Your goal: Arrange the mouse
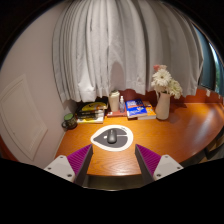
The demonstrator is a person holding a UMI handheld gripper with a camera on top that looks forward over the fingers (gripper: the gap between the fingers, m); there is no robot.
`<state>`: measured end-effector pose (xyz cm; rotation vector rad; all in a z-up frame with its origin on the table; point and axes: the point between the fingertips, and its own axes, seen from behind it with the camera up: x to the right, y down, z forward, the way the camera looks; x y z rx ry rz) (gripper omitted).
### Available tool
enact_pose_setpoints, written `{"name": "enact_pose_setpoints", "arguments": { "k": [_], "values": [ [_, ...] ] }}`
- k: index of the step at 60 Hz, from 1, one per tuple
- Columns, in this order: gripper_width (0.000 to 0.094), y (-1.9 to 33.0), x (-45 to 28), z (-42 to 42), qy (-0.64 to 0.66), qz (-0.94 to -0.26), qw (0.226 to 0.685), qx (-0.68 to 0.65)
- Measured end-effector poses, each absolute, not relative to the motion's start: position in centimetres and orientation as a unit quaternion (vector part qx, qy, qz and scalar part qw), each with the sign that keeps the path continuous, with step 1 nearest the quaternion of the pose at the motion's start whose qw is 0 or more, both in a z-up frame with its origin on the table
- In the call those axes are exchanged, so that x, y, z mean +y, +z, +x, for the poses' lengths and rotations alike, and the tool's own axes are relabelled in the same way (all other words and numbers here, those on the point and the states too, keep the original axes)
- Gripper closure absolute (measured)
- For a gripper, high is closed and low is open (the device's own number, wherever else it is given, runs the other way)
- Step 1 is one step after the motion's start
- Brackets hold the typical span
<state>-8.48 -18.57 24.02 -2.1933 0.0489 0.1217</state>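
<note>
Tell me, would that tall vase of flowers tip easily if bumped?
Probably. The vase looks tall and narrow, with flowers spreading above it, so it seems top-heavy. It may also be breakable. The open gripper is well short of it.

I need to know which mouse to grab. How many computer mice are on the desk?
1. The mouse lies on a light mouse pad on the wooden desk, just ahead of the open gripper. Others could be hidden behind the books.
</note>
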Motion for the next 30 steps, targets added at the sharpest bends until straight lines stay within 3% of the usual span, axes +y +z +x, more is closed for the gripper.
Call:
{"name": "enact_pose_setpoints", "arguments": {
  "k": [30],
  "values": [
    [0.0090, 25.8, -24.7, -5.6, 0.029, -0.877, 0.479, 0.019]
  ]
}}
